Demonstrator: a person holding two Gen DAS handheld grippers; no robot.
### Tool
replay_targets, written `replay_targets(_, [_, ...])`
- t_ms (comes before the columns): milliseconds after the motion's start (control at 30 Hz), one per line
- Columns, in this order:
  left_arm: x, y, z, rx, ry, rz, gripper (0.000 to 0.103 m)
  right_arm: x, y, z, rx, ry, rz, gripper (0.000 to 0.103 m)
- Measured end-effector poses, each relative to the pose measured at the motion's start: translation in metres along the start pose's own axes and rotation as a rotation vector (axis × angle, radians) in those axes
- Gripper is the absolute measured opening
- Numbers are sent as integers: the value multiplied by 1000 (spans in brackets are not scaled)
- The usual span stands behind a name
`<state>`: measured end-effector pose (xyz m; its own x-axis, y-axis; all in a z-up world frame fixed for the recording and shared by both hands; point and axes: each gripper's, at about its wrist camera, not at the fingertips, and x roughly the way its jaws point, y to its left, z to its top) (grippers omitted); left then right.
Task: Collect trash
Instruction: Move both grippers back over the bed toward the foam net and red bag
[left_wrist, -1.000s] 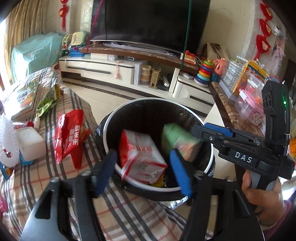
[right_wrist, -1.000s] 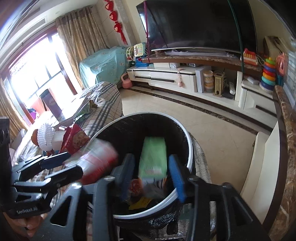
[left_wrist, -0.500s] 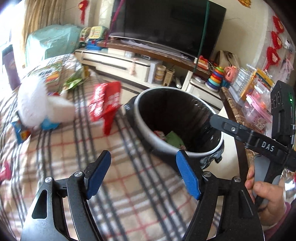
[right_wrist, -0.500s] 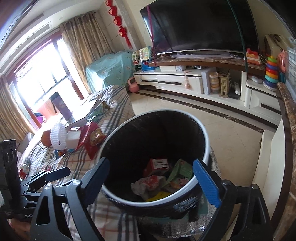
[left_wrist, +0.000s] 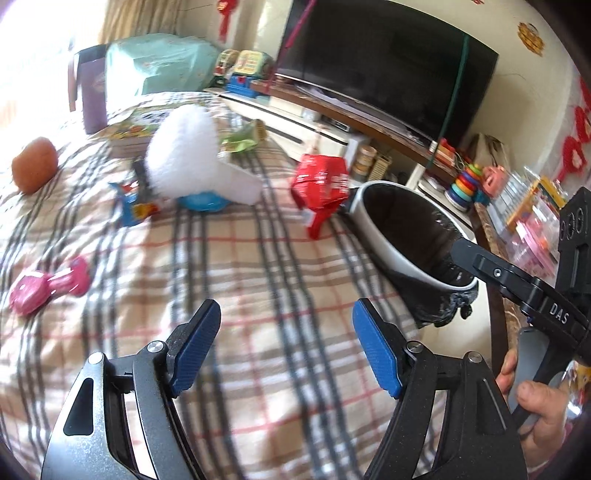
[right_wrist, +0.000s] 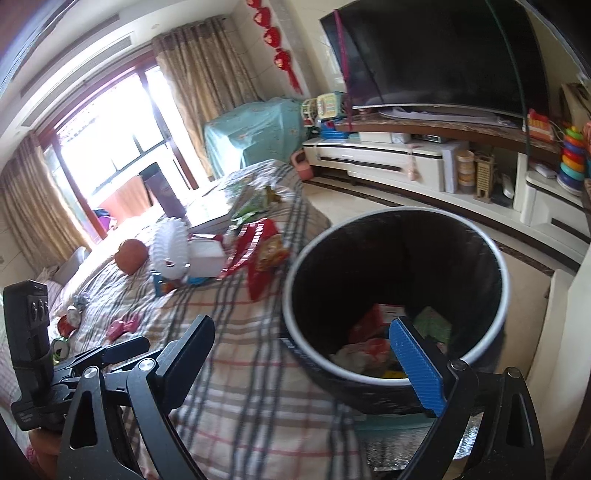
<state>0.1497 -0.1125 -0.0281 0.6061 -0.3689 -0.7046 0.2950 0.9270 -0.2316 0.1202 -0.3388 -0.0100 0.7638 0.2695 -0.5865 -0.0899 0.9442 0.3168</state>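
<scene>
Trash left on the plaid cloth (left_wrist: 258, 266): red wrapper (left_wrist: 321, 184) at about 1 o'clock in the left view, lying just beside the bin (left_wrist: 413, 240), and a green wrapper (left_wrist: 242, 138) farther back near 12 o'clock. A small blue packet (left_wrist: 131, 199) sits at 10 o'clock; whether it counts as trash I cannot tell.

Left gripper (left_wrist: 286, 349): jaws wide, nothing between them, hovering over bare cloth. Right gripper (right_wrist: 314, 354): jaws at full spread, empty, low beside the bin (right_wrist: 391, 376), with cartons and wrappers visible inside at 5 o'clock.

Judged step: go for the next piece, likely the red wrapper. To do it well:
- come in low, pads either side of the crumpled body, not the loose tail
- close on the film only, keep cloth out of the pinch
- lift clear of the rim before swinging over

Around: white brush (left_wrist: 184, 158) leaning by the wrapper at 11 o'clock, brown round thing (left_wrist: 35, 170) at 9 o'clock, pink toy (left_wrist: 48, 288) at 8 o'clock. These look like keepers. The brush crowds the green wrapper's approach, and the right gripper's arm (left_wrist: 517, 284) crosses the bin mouth in the left view.
</scene>
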Motion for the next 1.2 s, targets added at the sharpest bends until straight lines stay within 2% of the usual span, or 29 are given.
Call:
replay_targets(167, [-6,16,-3,-28,-7,23,76,7,18,-3,-29,-20,42,97])
replay_targets(467, [-14,42,-2,-65,-23,59,76,21,36,-3,-49,-6,40,96])
replay_targets(1000, [-12,62,25,-71,-64,95,76,48,36,15,-33,23,19,96])
replay_targets(1100, [-9,65,30,-72,-66,102,76,51,36,20,-36,15,13,94])
replay_targets(1200, [-4,67,35,-74,-65,104,76,58,34,25,-40,23,0,87])
